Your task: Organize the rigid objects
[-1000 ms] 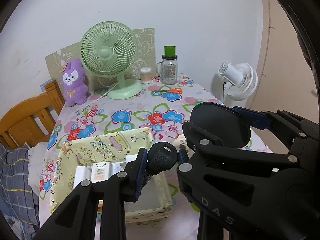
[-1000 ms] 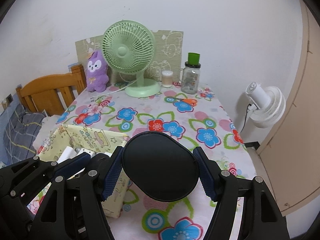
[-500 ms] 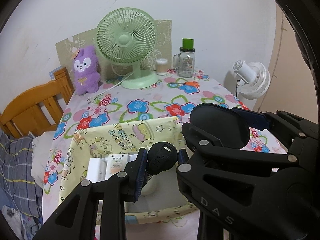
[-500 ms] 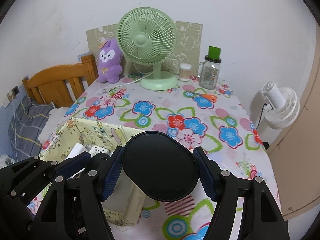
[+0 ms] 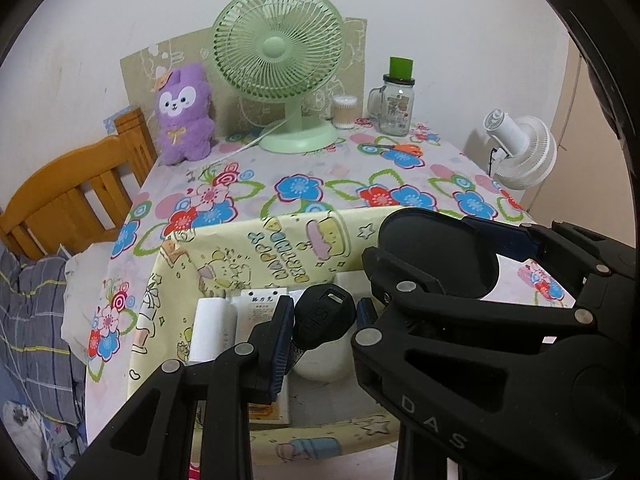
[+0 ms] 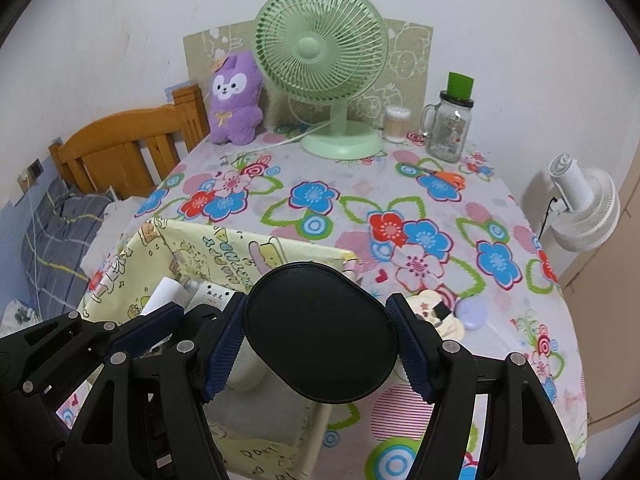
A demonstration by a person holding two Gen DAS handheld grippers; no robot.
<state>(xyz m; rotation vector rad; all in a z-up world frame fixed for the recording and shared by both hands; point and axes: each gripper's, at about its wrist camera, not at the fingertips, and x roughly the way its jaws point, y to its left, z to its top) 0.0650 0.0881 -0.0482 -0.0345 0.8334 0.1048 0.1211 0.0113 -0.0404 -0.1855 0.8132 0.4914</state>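
Observation:
My left gripper (image 5: 324, 322) is shut on the black handle end (image 5: 323, 316) of a black object, held over the open yellow fabric storage box (image 5: 256, 248). My right gripper (image 6: 320, 334) is shut on the same object's flat black oval head (image 6: 320, 332), above the box's right side (image 6: 280, 248); the head also shows in the left wrist view (image 5: 436, 256). Inside the box lie white boxes (image 5: 214, 320) and a white round item (image 5: 324, 364).
On the floral tablecloth (image 6: 360, 200) stand a green fan (image 6: 320, 52), a purple plush (image 6: 234, 96), a glass jar with green lid (image 6: 450, 124), a cotton swab tub (image 6: 396, 118) and orange scissors (image 6: 444, 176). Small trinkets (image 6: 452, 312) lie right of the box. A white fan (image 6: 584, 208) and a wooden bed frame (image 6: 120, 156) flank the table.
Both grippers, still holding the black object, have moved forward and lower over the yellow box. The box and table now look closer and larger.

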